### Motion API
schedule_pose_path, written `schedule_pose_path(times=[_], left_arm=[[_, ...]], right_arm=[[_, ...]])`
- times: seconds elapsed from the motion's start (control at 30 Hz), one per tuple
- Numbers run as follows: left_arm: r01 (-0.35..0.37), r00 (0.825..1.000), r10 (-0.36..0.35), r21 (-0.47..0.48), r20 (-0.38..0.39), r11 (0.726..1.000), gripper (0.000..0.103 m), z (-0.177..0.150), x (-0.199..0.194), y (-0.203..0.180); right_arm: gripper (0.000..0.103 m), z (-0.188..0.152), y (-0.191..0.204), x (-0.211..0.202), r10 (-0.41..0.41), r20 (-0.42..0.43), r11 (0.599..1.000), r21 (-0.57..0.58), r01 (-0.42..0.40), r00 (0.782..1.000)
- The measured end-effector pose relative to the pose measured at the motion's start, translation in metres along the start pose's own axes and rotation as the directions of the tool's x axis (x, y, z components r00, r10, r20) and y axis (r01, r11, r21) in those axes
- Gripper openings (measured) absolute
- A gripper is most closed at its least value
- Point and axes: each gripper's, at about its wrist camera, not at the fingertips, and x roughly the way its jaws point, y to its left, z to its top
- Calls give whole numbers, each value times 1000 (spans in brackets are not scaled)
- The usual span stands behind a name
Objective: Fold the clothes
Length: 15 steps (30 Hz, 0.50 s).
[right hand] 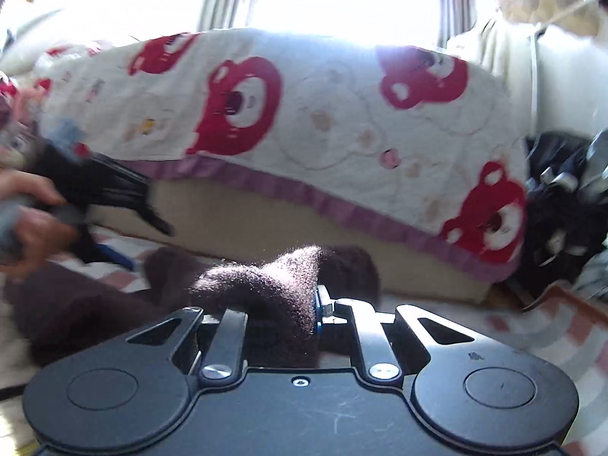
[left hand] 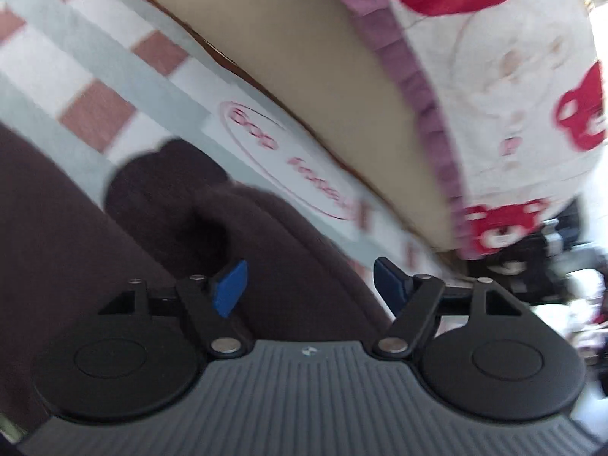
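Your right gripper [right hand: 283, 304] has its jaws clamped on a peak of the dark brown garment [right hand: 95, 304], which lies on the checked mat [left hand: 125, 76] in front of the bed with the bear-print blanket [right hand: 342, 114]. The bite looks small, so I think the fluffy cloth could slip out if you pull fast. Your left gripper [left hand: 309, 288] has its jaws apart with nothing pressed between them, above the same garment at about 6 o'clock in its view. It points downward. In the right view, your hand [right hand: 30, 212] holding it is at 9 o'clock.
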Motion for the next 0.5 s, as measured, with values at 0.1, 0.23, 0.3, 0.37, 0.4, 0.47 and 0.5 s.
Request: schedule_pose_path(times=[0.1, 0.23, 0.3, 0.37, 0.4, 0.47, 0.5], left_arm=[[-47, 997, 48, 25, -59, 999, 86, 5, 30, 2], [-60, 985, 75, 98, -154, 993, 5, 0, 56, 7], [-97, 990, 113, 185, -79, 978, 6, -5, 40, 1], [-161, 987, 152, 291, 53, 943, 6, -7, 11, -11], [-202, 977, 167, 335, 129, 920, 6, -6, -4, -17], [-280, 946, 185, 385, 265, 879, 6, -1, -32, -27], [-308, 930, 189, 387, 317, 869, 6, 5, -43, -30]], right_arm=[[15, -9, 0, -12, 91, -9, 996, 12, -91, 996], [15, -18, 2, -19, 140, -30, 990, 3, -140, 990], [15, -20, -3, -14, 144, -47, 989, 35, -142, 988], [16, -21, -12, -3, 152, -75, 984, 100, -144, 986], [17, -20, -16, 6, 162, -101, 979, 140, -147, 982], [17, -15, -22, 30, 186, -151, 968, 200, -154, 971], [16, -10, -23, 44, 199, -161, 964, 209, -163, 967]])
